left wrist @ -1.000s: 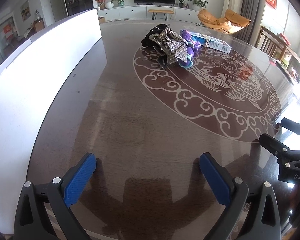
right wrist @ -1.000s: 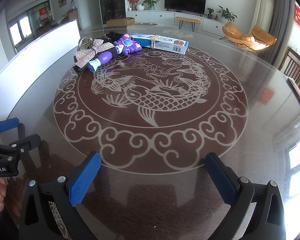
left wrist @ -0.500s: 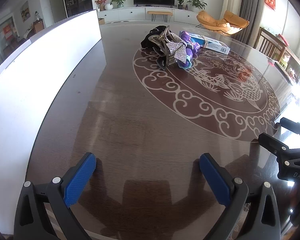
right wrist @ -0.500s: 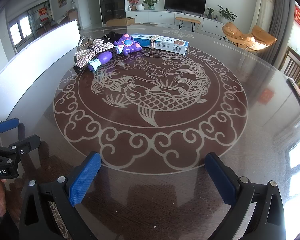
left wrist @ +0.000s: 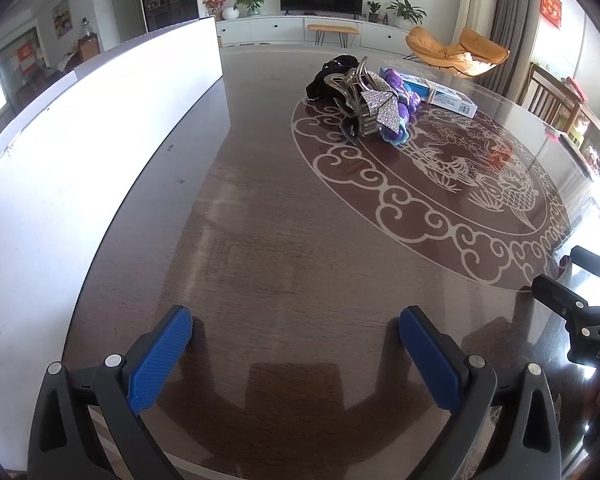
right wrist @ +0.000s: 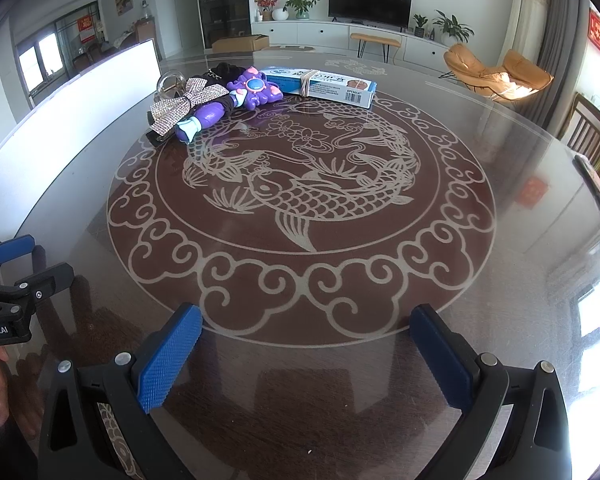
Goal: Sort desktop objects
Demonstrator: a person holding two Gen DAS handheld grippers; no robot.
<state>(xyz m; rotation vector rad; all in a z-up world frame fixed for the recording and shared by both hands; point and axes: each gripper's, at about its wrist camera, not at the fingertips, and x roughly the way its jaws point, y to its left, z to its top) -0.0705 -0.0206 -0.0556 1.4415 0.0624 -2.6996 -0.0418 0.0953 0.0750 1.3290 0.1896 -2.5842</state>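
A long white board (left wrist: pixel 100 128) runs along the table's (left wrist: pixel 284 248) left edge, filling the nine to eleven o'clock part of the left wrist view; the right wrist view catches only a narrower strip of it at ten o'clock. The left gripper (left wrist: pixel 296 344) hovers low over bare dark wood at six o'clock, its blue pads (left wrist: pixel 160 360) spread wide with nothing between them. The right wrist view shows this same gripper from the side, at nine o'clock.

Toward twelve o'clock in the left view lies the pile to be sorted: a black fabric piece (left wrist: pixel 328 80), a metallic hair claw (left wrist: pixel 352 80), a rhinestone bow (left wrist: pixel 382 106) and a purple toy (left wrist: pixel 400 112) bunched together and touching, with a blue-and-white box (left wrist: pixel 448 96) just behind. From this side the toy is mostly hidden behind the bow. The right view, at eleven o'clock, opens it up: the toy's (right wrist: pixel 240 98) pink-and-blue face and light-blue foot, the bow (right wrist: pixel 184 106) lying across it, and the box's (right wrist: pixel 324 86) barcode end.

Only the right view shows the whole carp medallion (right wrist: pixel 300 200) at centre. The right gripper (right wrist: pixel 304 352) sits at six o'clock above its scrolled rim, jaws equally wide and empty, well apart from the pile. In the left view it shows only partly, at four o'clock.
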